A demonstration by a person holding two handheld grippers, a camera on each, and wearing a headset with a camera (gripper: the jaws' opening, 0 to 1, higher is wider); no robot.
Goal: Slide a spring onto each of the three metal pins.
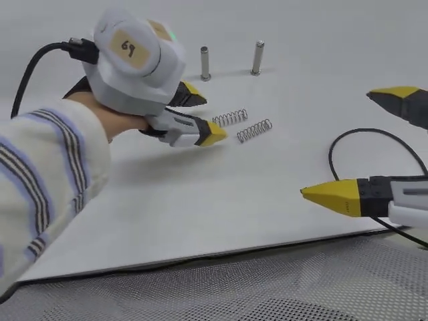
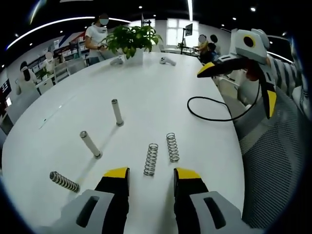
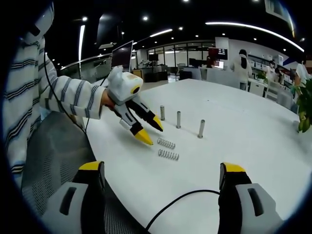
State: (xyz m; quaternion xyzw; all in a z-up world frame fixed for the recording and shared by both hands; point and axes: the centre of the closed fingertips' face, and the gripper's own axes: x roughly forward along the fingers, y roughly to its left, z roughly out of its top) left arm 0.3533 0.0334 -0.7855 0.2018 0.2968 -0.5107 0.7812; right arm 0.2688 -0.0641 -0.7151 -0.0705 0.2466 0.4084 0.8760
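Two loose springs [image 1: 230,118] [image 1: 255,130] lie side by side on the white table [image 1: 200,200]. My left gripper [image 1: 204,117] is open, its yellow tips just left of them. In the left gripper view the nearer spring [image 2: 151,159] lies just ahead of the gap between the jaws, and the other spring [image 2: 172,146] is beside it. Two bare metal pins [image 1: 205,63] [image 1: 257,57] stand upright behind. A third pin [image 2: 63,181] wears a spring. My right gripper [image 1: 338,144] hovers wide open at the right, holding nothing.
A black cable [image 1: 374,134] loops over the table near the right gripper. The table's front edge [image 1: 200,257] runs close to me, with grey mesh below it. A potted plant [image 2: 131,39] and people stand at the far end.
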